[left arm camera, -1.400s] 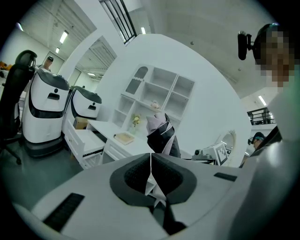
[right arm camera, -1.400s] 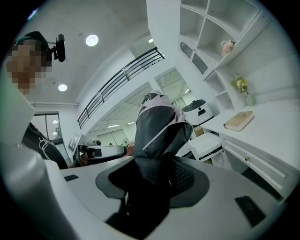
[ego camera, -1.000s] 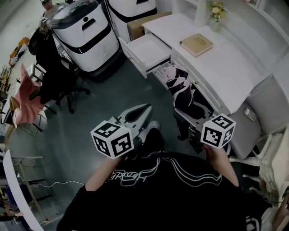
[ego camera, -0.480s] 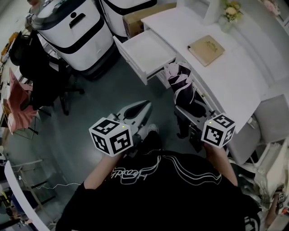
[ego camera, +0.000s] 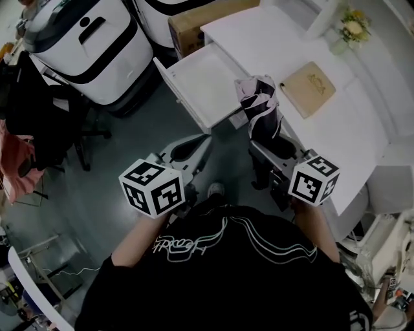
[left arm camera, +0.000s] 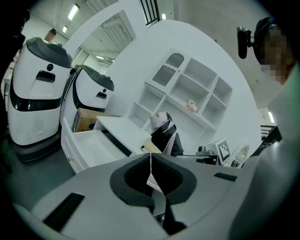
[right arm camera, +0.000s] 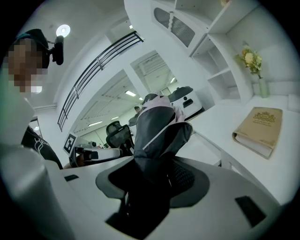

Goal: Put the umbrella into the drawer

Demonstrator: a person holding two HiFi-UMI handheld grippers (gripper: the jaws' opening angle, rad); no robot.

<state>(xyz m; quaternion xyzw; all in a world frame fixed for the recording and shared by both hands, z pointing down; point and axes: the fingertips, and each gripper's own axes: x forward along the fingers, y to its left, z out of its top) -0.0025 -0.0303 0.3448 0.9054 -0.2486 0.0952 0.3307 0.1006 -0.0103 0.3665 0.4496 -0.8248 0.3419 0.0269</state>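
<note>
**Umbrella [ego camera: 262,110] clamped in right gripper [ego camera: 270,154], beside open drawer [ego camera: 197,81]**

Wears a black top [ego camera: 239,271] with white line print, nearest the head camera. Holds a gripper with a marker cube in each hand, just past the chest. Has the left gripper [ego camera: 196,143] low over the dark grey-green floor [ego camera: 129,145], jaws pressed together with nothing between them. Has the right gripper alongside, jaws closed on the lower end of the folded black-and-pink umbrella, canopy end up and tilted toward the desk [ego camera: 272,39]. Poised just in front of the desk edge, close beside the right side of the pulled-out white drawer, not inside it.

Beyond, on the white desk: a tan book [ego camera: 308,88] lying flat, and a small vase of pale flowers [ego camera: 352,29] further back. Past the drawer: a cardboard box [ego camera: 194,19] against the desk end, with two white machines [ego camera: 84,45] banded in black to its left. Far left: a black office chair [ego camera: 45,110].
</note>
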